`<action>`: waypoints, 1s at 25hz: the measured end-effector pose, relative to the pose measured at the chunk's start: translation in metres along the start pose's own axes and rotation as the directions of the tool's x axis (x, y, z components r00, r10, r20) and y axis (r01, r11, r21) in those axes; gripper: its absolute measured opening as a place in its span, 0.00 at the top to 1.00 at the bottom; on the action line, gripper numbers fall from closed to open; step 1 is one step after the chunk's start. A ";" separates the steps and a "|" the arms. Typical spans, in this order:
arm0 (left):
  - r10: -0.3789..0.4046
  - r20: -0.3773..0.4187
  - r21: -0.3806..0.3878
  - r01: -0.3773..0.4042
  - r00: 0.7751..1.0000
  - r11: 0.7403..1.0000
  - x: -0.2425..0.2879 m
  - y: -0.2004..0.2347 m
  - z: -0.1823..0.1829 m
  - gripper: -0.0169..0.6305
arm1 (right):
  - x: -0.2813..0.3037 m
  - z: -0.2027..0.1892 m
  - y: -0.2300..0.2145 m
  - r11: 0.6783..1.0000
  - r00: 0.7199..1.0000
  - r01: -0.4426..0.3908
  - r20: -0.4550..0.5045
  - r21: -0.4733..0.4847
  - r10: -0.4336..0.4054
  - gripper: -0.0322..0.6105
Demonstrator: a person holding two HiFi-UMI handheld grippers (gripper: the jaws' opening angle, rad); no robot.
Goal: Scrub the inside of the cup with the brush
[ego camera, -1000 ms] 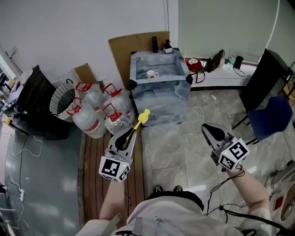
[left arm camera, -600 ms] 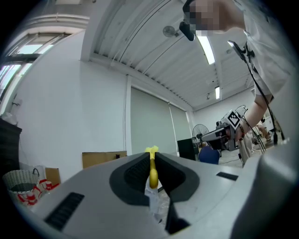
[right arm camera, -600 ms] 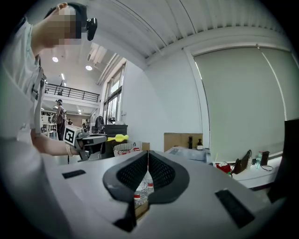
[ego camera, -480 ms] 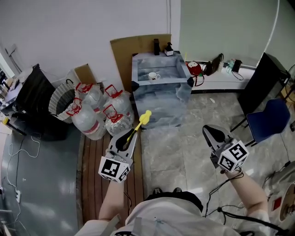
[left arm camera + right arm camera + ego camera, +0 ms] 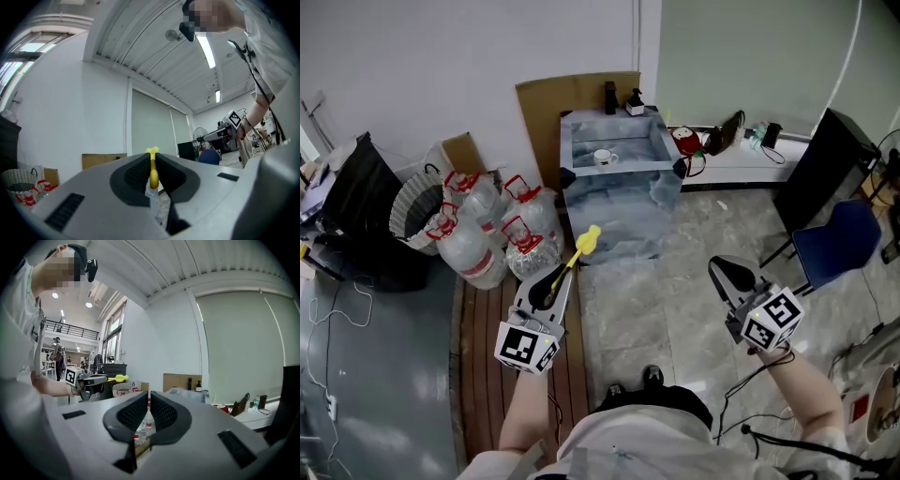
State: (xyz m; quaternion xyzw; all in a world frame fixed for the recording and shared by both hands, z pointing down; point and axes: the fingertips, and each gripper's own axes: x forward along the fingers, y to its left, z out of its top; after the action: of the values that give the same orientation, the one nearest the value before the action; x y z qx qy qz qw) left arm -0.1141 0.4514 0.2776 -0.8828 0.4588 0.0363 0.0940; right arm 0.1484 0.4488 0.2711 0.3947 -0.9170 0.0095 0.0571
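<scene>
Yellow brush point(image 5: 588, 239), gripped by its handle in the left claw point(image 5: 562, 275), points up the frame from left of centre. The claw's jaws are pressed narrow on the handle, and the brush head juts out beyond them. The white cup point(image 5: 603, 157) stands at upper centre on the marbled blue-grey tabletop point(image 5: 633, 145), well apart from the brush, with bare floor between them.

Over the past second the left claw has slid slightly toward the lower left of the head view, and the cup and tabletop have shifted a little with it. The gap between brush and cup has hardly changed. I judge the scrubbing has not begun and the approach is still to come.

The right claw point(image 5: 724, 270), at lower right, is closed to a slit with nothing in it.

Water jugs point(image 5: 487, 234) crowd the left.

No writing can be read. Each cube point(image 5: 525, 347) carries only black-and-white square markers, and the jugs' red labels are too small to make out.
</scene>
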 end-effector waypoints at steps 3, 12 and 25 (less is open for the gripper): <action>0.004 -0.007 -0.003 -0.004 1.000 1.000 0.002 0.000 -0.002 0.92 | 0.004 -0.003 -0.003 1.000 1.000 -0.009 -0.007 0.011 0.009 0.92; 0.036 -0.042 0.004 -0.035 0.998 0.999 0.017 0.015 -0.016 0.92 | 0.036 -0.011 -0.023 0.997 0.999 -0.054 0.000 0.051 0.054 0.74; 0.056 -0.088 -0.005 -0.056 0.995 0.998 0.089 0.030 -0.034 0.92 | 0.082 -0.021 -0.100 0.992 0.995 -0.099 -0.011 0.084 0.100 0.74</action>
State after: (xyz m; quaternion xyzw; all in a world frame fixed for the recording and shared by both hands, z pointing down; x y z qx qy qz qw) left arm -0.0880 0.3563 0.2939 -0.8706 0.4870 0.0017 0.0692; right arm 0.1672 0.3224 0.2983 0.3504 -0.9339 0.0537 0.0467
